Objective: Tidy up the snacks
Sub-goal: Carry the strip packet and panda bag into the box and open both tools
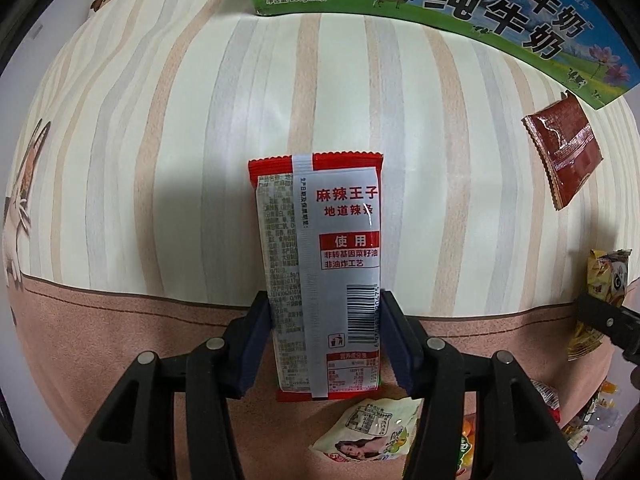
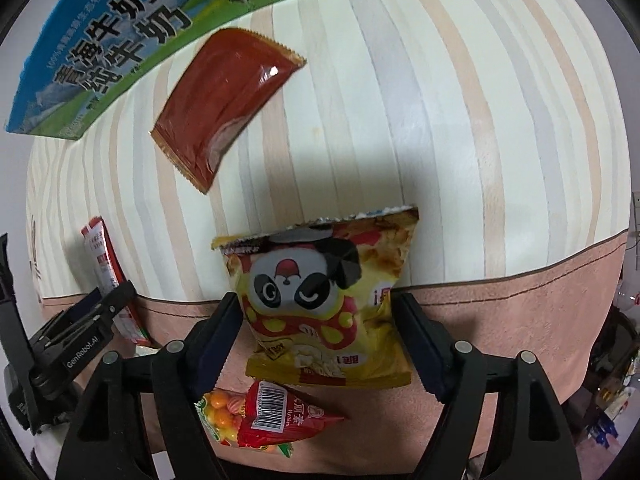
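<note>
A red-and-white spicy strip packet (image 1: pixel 320 264) stands lengthwise between the fingers of my left gripper (image 1: pixel 324 296), whose pads press both of its long edges; it is shut on it. In the right wrist view a puffy yellow panda snack bag (image 2: pixel 320 288) is pinched at its waist by my right gripper (image 2: pixel 318 300), shut on it. Both grippers point down over a striped cloth (image 1: pixel 192 160). The left gripper (image 2: pixel 80 328) with its red packet (image 2: pixel 106 260) shows at that view's left edge.
A green-and-blue milk carton box (image 1: pixel 480 8) lies at the far side, with a dark red sachet (image 2: pixel 228 104) next to it. On the pink border lie a white packet (image 1: pixel 372 432) and a red-orange candy bag (image 2: pixel 264 420). More snacks crowd the right edge (image 1: pixel 592 416).
</note>
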`<state>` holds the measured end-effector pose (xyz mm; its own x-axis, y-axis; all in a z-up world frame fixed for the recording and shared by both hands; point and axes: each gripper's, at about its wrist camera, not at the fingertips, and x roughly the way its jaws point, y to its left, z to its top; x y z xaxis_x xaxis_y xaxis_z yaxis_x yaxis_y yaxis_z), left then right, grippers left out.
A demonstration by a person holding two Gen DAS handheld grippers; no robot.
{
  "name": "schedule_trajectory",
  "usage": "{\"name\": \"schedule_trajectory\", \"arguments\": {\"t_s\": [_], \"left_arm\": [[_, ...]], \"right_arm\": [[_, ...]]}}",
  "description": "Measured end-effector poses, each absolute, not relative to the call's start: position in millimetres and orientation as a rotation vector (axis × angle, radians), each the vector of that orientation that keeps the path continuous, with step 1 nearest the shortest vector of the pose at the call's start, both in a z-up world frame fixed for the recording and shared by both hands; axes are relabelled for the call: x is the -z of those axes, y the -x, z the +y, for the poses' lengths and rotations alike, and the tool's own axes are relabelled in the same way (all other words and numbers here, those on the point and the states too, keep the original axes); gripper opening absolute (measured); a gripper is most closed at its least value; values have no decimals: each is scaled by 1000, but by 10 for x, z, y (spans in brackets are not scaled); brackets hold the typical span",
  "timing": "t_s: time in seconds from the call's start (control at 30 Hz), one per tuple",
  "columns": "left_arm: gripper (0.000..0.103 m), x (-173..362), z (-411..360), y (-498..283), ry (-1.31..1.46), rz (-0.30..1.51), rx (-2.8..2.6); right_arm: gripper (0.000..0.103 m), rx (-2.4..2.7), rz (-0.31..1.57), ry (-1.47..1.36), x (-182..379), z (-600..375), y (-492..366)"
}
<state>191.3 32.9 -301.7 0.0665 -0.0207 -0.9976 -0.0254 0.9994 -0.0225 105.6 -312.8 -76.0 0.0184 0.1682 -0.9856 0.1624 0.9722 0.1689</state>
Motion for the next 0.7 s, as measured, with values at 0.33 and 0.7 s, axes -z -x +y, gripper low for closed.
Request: {"name": "schedule_trajectory", "arguments": {"t_s": [0.33, 0.7], "left_arm": [[46, 2677, 302, -1804, 59, 1458, 22], [46, 1190, -98, -2251, 154, 1257, 245]], "right_arm": [[58, 33, 1477, -250, 738, -2916, -906], [56, -156, 1318, -339, -385, -2943, -1311]]}}
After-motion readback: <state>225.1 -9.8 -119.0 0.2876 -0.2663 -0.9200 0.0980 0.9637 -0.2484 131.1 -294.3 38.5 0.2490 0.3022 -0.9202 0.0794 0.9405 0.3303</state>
